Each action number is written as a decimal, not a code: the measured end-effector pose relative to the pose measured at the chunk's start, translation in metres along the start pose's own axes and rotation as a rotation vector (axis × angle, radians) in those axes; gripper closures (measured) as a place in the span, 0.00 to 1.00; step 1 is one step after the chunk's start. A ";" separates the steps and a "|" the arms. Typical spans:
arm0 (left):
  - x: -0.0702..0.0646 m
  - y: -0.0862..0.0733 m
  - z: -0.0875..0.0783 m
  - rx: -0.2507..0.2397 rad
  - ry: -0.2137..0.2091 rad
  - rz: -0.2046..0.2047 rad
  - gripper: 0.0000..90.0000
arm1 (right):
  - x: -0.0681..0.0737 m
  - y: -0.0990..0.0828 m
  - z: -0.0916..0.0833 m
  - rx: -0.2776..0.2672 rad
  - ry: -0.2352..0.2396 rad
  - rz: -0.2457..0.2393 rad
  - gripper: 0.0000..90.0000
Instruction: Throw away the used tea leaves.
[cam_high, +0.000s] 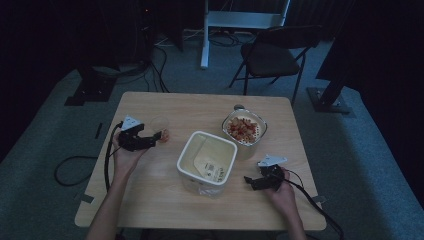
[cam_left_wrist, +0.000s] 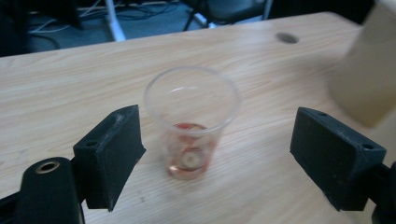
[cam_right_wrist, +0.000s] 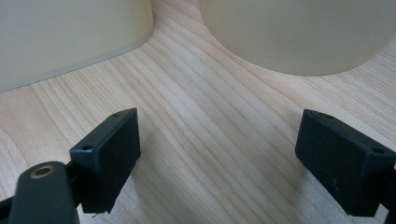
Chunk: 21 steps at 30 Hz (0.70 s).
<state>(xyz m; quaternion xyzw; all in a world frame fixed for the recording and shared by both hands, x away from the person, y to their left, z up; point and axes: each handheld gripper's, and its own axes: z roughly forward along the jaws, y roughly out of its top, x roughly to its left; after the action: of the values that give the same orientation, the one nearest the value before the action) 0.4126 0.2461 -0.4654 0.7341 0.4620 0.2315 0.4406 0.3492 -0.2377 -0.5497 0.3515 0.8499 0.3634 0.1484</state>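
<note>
One small clear plastic cup (cam_left_wrist: 191, 122) with reddish bits at its bottom stands upright on the wooden table (cam_high: 150, 195), just ahead of the left gripper (cam_left_wrist: 215, 154), whose jaws are spread wide and not touching it. Further right stand two cream containers: a square tub (cam_high: 207, 161) and a round pot (cam_high: 244, 131) of reddish food. The right gripper (cam_right_wrist: 233, 158) faces both, jaws wide apart and holding nothing.

Clear plastic cup (cam_left_wrist: 192, 122) upright on table, red residue at bottom, between spread left gripper (cam_left_wrist: 217, 156) jaws.

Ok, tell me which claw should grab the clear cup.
Left. The left claw is open with the clear cup standing between its jaws; the right claw faces bare table near the white containers.
</note>
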 end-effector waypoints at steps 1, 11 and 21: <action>0.001 -0.001 0.003 0.000 0.005 -0.003 0.19 | 0.000 0.000 0.000 0.000 0.000 0.000 0.15; 0.011 -0.015 0.036 0.010 -0.019 -0.040 0.13 | 0.000 0.000 0.000 0.000 0.000 0.000 0.15; 0.012 -0.020 0.064 0.015 0.050 -0.048 0.17 | 0.000 0.000 0.000 0.000 0.000 0.000 0.15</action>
<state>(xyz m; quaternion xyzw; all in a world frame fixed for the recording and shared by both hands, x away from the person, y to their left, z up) 0.4559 0.2327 -0.5159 0.7200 0.4920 0.2356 0.4289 0.3492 -0.2377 -0.5497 0.3514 0.8499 0.3635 0.1485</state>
